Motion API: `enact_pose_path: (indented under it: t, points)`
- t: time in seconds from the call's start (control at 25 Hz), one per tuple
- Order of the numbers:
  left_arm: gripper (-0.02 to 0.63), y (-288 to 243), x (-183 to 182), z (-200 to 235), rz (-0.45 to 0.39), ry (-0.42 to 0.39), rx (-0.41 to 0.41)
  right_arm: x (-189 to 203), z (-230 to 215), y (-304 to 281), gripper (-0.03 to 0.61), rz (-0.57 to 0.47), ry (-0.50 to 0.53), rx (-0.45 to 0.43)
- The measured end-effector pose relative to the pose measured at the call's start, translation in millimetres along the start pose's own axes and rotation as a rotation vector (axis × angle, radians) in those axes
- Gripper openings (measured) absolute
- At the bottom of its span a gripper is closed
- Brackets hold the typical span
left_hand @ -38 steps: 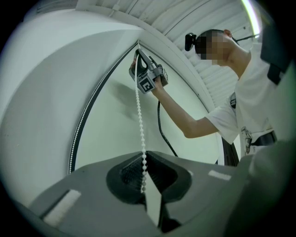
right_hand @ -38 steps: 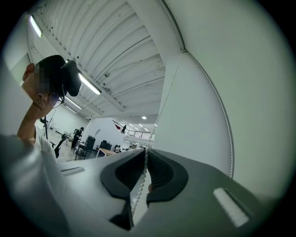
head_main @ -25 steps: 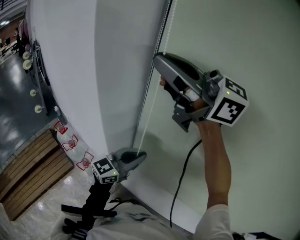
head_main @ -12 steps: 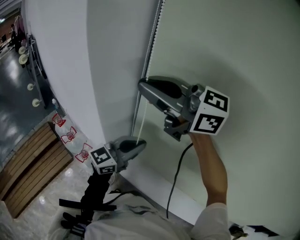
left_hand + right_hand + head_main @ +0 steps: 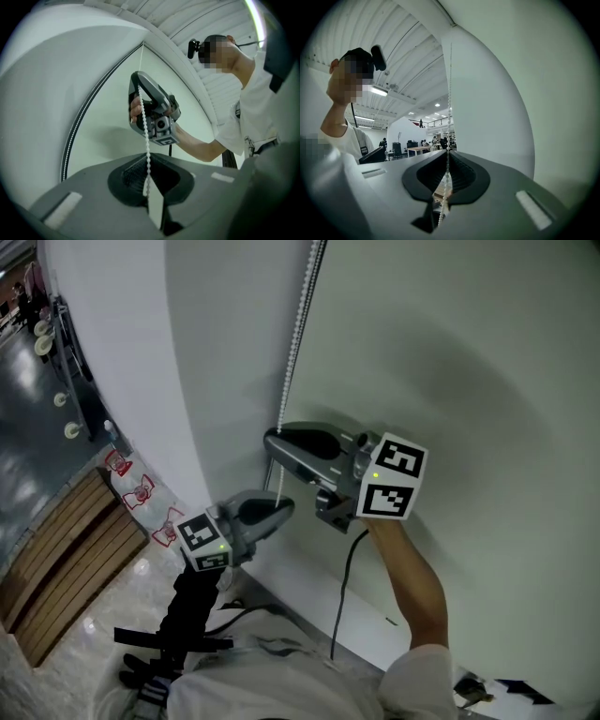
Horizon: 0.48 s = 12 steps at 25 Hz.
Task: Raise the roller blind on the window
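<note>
Right tongs [image 5: 271,439] and left tongs [image 5: 285,508] on the bead chain [image 5: 299,334].
Both are closed on it, right just above left; the chain runs straight up from them beside a white panel [image 5: 230,362].

Bead chain [image 5: 292,343] leaves the head view at the top edge; its upper end is cut off. There, the cube [image 5: 389,476] on the right gripper [image 5: 270,440] covers your right hand [image 5: 135,111]. Chain drops in between the left gripper [image 5: 284,510] fingers: pinched or just running through, hard to say. Distant people [image 5: 384,142] too small to read.
</note>
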State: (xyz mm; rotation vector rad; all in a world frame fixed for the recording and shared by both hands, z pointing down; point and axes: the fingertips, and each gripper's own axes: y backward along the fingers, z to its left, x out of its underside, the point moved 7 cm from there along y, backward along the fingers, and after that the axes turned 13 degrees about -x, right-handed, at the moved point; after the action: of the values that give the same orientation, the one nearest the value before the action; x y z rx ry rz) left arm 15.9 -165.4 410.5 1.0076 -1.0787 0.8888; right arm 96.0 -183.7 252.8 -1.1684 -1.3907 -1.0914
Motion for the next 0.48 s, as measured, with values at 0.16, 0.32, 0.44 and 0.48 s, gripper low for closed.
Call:
enact_pose_path:
  t: [0.16,0.32,0.44,0.48]
  points:
    - [-0.003,-2.1,-4.4,0.6,-0.001,0.001,-0.005,24.8,-3.4,1.6,0.015,0.014,-0.07,-0.01]
    - [-0.003,0.2,-2.1,1.5,-0.007,-0.002,-0.003,29.8,-2.2,4.1,0.015,0.024,-0.018,-0.007]
    - [-0.003,2.9,0.1,0.1,-0.008,-0.006,0.001,25.4,4.5,2.5,0.028,0.063,0.07,-0.007]
    - [-0.003,2.8,0.3,-0.2,-0.008,-0.008,0.003,21.2,5.9,2.4,0.059,0.056,0.08,-0.016]
